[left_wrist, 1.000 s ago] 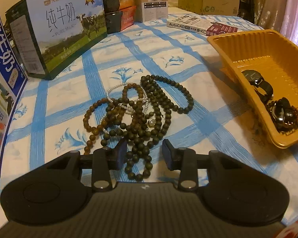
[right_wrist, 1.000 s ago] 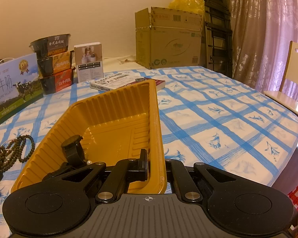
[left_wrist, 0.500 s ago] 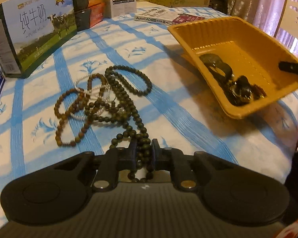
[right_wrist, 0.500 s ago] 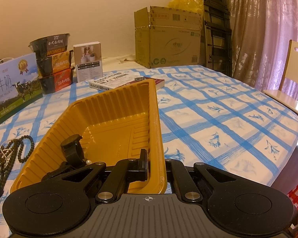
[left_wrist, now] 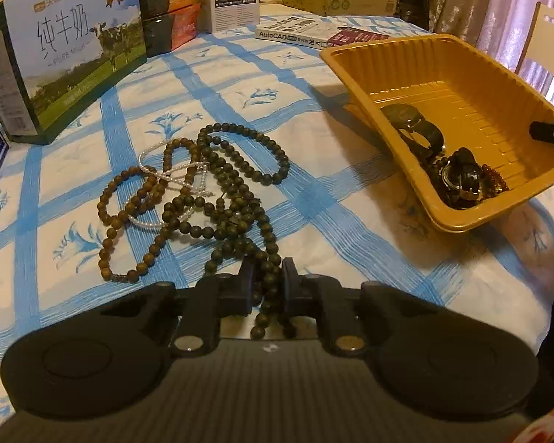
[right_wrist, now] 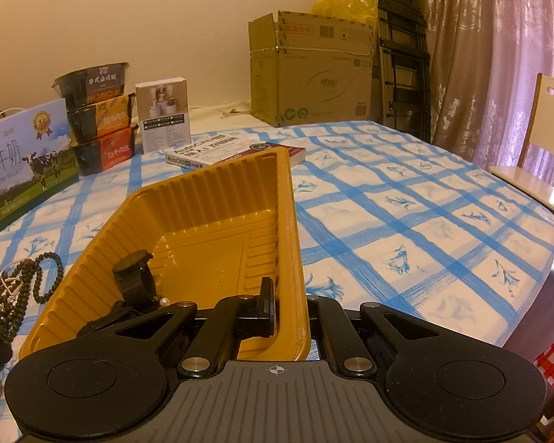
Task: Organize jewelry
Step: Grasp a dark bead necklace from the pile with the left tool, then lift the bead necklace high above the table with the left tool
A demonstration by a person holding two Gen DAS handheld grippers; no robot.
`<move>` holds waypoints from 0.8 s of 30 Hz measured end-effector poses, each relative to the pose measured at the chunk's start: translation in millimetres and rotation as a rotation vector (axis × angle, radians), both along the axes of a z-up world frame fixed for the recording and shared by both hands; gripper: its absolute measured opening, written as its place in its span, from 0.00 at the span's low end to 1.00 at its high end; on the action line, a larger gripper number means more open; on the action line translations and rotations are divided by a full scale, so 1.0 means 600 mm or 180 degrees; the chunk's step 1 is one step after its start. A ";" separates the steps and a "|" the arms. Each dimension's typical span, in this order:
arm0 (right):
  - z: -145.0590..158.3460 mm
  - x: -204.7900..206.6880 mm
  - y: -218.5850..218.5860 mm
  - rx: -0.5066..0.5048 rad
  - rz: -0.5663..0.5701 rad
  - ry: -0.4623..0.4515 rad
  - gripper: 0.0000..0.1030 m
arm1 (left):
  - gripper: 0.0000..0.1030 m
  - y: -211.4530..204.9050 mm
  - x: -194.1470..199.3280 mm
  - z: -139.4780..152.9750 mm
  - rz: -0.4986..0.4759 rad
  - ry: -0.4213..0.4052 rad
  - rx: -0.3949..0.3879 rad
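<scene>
A tangle of dark bead strands (left_wrist: 236, 199) with a brown bead bracelet (left_wrist: 129, 214) and a clear crystal bracelet (left_wrist: 173, 173) lies on the blue-checked tablecloth. My left gripper (left_wrist: 267, 284) is shut on the near end of the long dark bead strand. The orange tray (left_wrist: 421, 74) stands to the right, holding a black watch (left_wrist: 413, 125) and other dark jewelry (left_wrist: 465, 181). My right gripper (right_wrist: 290, 302) is shut on the tray's near right wall (right_wrist: 288, 258); the watch (right_wrist: 134, 277) shows inside. The beads (right_wrist: 14, 288) show at the right wrist view's left edge.
A milk carton (left_wrist: 70, 55), stacked snack boxes (left_wrist: 170, 11) and a small white box (left_wrist: 234, 0) stand at the back left. An AutoCAD book (left_wrist: 314, 33) lies behind the tray. A cardboard box (right_wrist: 310, 70) and a chair (right_wrist: 535, 162) stand beyond the table.
My left gripper closed on the dark bead strand and has drawn it out; the camera now sits higher and turned toward the tray. The right gripper has not moved.
</scene>
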State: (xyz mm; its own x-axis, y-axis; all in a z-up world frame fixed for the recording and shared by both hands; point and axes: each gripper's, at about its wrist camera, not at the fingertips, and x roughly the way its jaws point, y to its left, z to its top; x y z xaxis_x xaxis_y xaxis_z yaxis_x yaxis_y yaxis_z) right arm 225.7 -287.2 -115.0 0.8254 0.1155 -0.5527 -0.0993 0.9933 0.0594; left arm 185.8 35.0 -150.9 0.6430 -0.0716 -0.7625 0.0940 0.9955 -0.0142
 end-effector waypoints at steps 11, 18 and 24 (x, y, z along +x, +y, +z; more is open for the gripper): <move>-0.001 0.001 0.000 0.0011 -0.0004 -0.0003 0.04 | 0.06 0.023 -0.024 0.084 -0.0041 -0.0235 -0.0128; -0.002 0.001 0.000 0.0011 0.0002 -0.0005 0.04 | 0.06 0.043 0.000 0.199 -0.0133 -0.0614 -0.0038; -0.001 0.001 0.002 0.0029 -0.0007 0.0005 0.04 | 0.06 0.054 0.025 0.306 -0.0223 -0.0882 0.0069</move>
State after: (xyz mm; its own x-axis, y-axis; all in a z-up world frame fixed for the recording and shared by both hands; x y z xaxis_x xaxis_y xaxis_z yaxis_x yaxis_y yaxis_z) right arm 226.3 -285.9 -115.9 0.8248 0.1188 -0.5529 -0.0971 0.9929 0.0685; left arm 201.0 67.3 32.5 0.8211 -0.1087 -0.5603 0.1598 0.9862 0.0429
